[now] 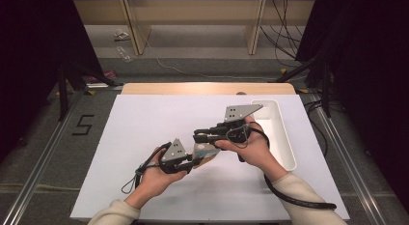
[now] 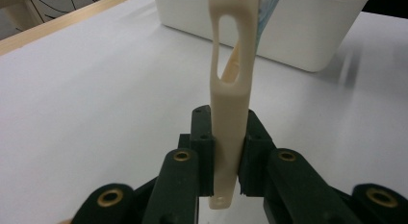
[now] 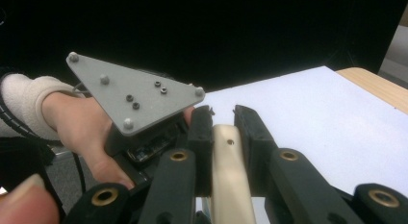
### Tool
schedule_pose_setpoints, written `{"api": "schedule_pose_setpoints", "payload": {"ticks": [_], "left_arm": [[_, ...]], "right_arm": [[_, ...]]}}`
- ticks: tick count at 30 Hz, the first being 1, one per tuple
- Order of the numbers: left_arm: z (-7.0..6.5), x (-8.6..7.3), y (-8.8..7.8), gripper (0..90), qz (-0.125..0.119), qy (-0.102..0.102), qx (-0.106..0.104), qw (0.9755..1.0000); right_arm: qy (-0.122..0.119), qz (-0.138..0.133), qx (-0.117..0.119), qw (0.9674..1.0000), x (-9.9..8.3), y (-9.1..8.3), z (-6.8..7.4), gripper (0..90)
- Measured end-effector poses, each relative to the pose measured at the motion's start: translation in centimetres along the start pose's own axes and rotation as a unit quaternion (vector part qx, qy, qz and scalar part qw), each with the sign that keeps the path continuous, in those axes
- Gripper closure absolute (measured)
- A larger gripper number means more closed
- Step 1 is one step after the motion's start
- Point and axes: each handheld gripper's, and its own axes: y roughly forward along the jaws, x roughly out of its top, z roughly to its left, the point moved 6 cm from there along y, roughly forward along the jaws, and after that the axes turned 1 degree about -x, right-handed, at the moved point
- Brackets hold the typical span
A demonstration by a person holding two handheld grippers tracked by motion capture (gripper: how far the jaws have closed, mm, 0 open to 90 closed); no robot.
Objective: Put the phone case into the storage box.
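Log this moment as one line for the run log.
left gripper: shut on cream handle | right gripper: shut on same handle's other end | held above white table | white bin at right

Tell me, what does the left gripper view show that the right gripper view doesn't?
Left gripper view: the long slot in the cream handle, and the white bin behind it. Right gripper view: a hand in a pale sleeve, under a grey three-cornered plate. Both: the cream handle clamped between that view's own black jaws, above the white table.
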Motion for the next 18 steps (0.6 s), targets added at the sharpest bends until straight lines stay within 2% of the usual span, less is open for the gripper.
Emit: {"api": "schedule_pose_setpoints", "payload": {"ticks": [5,9,12,16,18], "left_arm": [[-0.01,0.01,-0.02,79.1,0.000,0.000,-0.001,1.0000],[0.07,0.00,-0.06,79.2,0.001,0.003,0.001,1.0000],[0.14,0.02,-0.12,79.2,0.001,0.003,0.004,1.0000],[0.16,0.00,-0.13,79.2,0.002,0.004,0.006,1.0000],[0.22,-0.05,-0.13,79.2,0.002,0.002,0.008,1.0000]], "right_arm": [[-0.005,-0.003,-0.002,1.0000,0.03,0.00,-0.05,76.9],[-0.012,-0.005,-0.004,0.9999,0.05,0.04,-0.08,71.5],[-0.017,-0.010,-0.012,0.9997,0.08,0.08,-0.22,61.6],[-0.010,-0.024,-0.022,0.9994,0.18,0.07,-0.53,46.9],[-0.007,-0.033,-0.022,0.9992,0.26,0.04,-0.65,42.7]]}}
